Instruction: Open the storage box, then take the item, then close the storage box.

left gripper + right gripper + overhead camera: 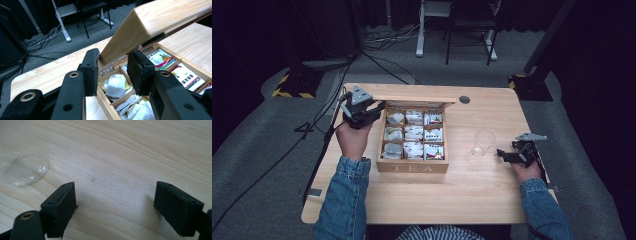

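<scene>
This looks like a lab or recording studio. A small wooden table (472,192) stands on grey carpet (257,150), ringed by black curtains (242,40). Black stands with yellow-black hazard tape on their bases (292,85) flank the far corners, and cables (387,37) trail across the floor toward a white desk frame (424,25).

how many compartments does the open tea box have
9, in a three-by-three grid inside the tea box: loose white bags fill the left column, white packets the middle, and printed packets the right. None looks hidden.
</scene>
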Demonstrator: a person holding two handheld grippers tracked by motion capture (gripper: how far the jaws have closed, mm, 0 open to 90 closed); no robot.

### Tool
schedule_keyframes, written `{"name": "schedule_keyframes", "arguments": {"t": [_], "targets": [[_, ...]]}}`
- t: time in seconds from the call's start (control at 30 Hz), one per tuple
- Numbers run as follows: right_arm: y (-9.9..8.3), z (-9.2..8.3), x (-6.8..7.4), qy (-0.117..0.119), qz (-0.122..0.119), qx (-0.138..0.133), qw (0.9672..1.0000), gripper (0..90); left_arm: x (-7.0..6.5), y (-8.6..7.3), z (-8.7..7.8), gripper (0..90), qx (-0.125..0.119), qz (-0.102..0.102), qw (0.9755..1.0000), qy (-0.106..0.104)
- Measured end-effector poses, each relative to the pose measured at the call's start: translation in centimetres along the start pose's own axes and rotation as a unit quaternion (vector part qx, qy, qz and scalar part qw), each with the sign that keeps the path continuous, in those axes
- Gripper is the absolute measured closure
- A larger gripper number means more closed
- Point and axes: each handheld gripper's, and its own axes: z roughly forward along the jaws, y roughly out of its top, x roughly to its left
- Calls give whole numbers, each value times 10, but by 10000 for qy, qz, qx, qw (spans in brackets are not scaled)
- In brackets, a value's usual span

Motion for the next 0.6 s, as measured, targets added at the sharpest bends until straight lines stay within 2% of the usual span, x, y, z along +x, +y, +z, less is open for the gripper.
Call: {"name": "schedule_keyframes", "arguments": {"t": [0.43,0.6], "targets": [[0,-1,0,-12,27,-17,10000,201,-2,1,-1,613,50,53,10000,52],[-1,-1,-2,-32,66,-44,10000,235,-3,0,-1,612,67,85,9999,47]]}}
